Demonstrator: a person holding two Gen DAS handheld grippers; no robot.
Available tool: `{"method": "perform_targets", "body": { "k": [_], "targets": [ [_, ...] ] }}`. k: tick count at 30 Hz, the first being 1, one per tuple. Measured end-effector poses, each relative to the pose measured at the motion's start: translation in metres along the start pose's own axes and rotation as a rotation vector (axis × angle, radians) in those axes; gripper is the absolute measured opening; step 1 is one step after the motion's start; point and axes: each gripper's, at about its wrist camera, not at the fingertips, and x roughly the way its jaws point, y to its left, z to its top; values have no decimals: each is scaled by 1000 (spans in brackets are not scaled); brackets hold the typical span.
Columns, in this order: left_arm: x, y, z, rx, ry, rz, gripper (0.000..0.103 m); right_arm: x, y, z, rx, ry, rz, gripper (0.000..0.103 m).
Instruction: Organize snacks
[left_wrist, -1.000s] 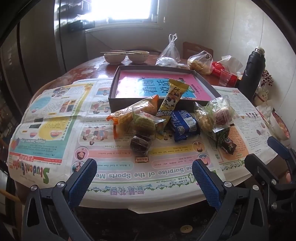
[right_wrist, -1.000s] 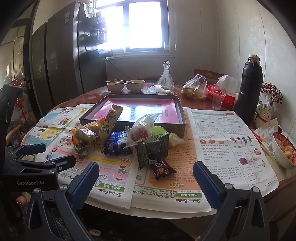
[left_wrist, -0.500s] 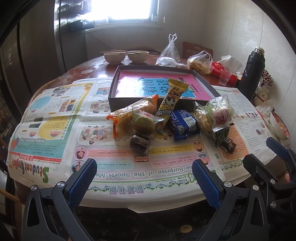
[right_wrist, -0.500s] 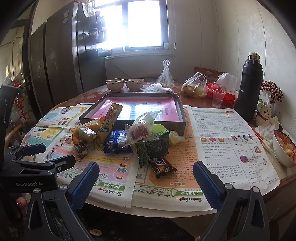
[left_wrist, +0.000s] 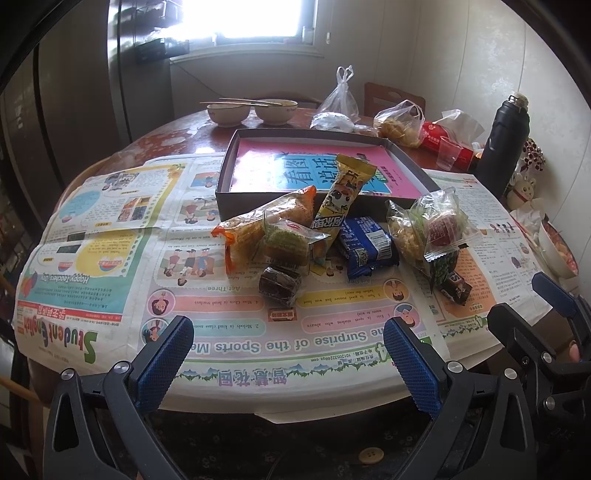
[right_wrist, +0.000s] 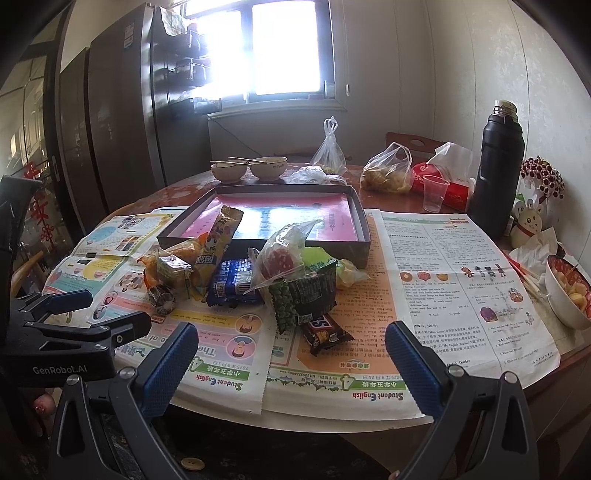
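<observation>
Two grippers: left gripper (left_wrist: 288, 354) and right gripper (right_wrist: 291, 358) both hang at the near edge of the surface (left_wrist: 166, 125), short of the snacks.
Change: next to none against the views of a second ago; the right wrist view has tipped a shade, the left one holds, and no packet has shifted.
Meaning for task: judged not yet begun; no snack lifted, none inside the box.
Jaws, left: spread wide, nothing between them.
Jaws, right: spread wide, nothing between them.
Snacks, position: heaped on the newspaper (left_wrist: 110, 229), just in front of the box (left_wrist: 258, 192), touching and overlapping one another.
Box: shallow, dark-walled, pink and blue printed sheet on its floor, no snacks in it.
Yellow bar (left_wrist: 341, 199): long packet, tilted, upper end leaning on the front wall of the box.
Orange packet (left_wrist: 258, 225): lies left of the bar, a small green cake (left_wrist: 288, 240) against it.
Blue packet (left_wrist: 365, 243): flat, middle of heap.
Clear bags (left_wrist: 428, 229): crinkled, at the right, over a green pea packet (right_wrist: 304, 295).
Chocolate bar (right_wrist: 323, 332): nearest the right gripper, lying clear at the front.
Dark round cake (left_wrist: 279, 284): nearest the left gripper.
Handling: thin slippery wrappers; likely to crumple or slide under a pinch.
</observation>
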Motion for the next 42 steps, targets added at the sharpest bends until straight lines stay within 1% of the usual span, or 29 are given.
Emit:
{"method": "perform_targets", "body": {
  "k": [24,39,42],
  "targets": [
    [5,2,-1,-7,9,-4,102,2,-2,0,8,5,4,102],
    [20,21,1,-73,68,-8,102,6,-1,1,18,14,17,102],
    [23,26,3,-86,67,-10,102,7,0,1,19,14,20,102]
  ]
}}
